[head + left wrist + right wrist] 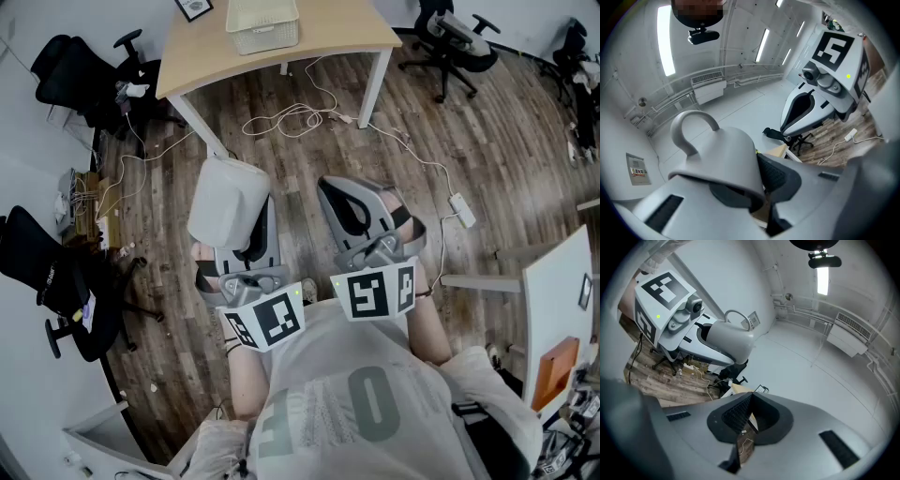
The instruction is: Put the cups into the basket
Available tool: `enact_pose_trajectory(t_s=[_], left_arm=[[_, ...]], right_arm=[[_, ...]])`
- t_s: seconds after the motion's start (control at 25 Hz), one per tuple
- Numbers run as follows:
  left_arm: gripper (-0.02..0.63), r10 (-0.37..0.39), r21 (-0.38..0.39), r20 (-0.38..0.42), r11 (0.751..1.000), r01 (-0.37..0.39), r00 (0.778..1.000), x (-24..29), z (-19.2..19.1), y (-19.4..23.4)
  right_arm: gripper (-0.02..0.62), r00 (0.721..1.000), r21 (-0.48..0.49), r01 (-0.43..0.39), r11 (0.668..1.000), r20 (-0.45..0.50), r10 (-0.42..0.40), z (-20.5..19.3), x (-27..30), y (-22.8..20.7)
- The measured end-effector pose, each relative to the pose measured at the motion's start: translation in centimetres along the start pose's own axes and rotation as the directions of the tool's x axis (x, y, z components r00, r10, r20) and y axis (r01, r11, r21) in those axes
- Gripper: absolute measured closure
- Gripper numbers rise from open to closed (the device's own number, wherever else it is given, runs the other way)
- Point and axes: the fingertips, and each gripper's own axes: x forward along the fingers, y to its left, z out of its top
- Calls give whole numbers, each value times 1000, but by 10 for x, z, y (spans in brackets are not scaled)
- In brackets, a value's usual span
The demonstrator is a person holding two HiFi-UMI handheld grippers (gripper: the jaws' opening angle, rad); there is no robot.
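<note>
We see wooden table [330,39] ahead, basket [263,25] on top. Our left gripper [751,191] jaws clamped on grey cup [228,203], above floor, well apart from basket. Our right gripper [747,409] jaws together, holding nothing.

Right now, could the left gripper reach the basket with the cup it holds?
Probably not yet: the left gripper grips the cup well short of the basket on the table; only floor and cables lie between.
</note>
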Motion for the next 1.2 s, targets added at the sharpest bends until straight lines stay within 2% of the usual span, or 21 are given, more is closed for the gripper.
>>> enact_pose_trajectory(t_s=[0.4,0.8,1.2], left_arm=[[551,4,-6,3,1000,-4,1000,1,-5,2],[551,4,-18,-8,1000,-4,1000,1,-27,19],[551,-14,-44,46,999,16,999,-6,-54,44]], right_arm=[[597,1000,-16,1,1000,1,-1,2,2,2],[597,1000,22,-10,1000,7,10,10,19,10],[597,999,40,-40,998,-30,41,27,42,45]])
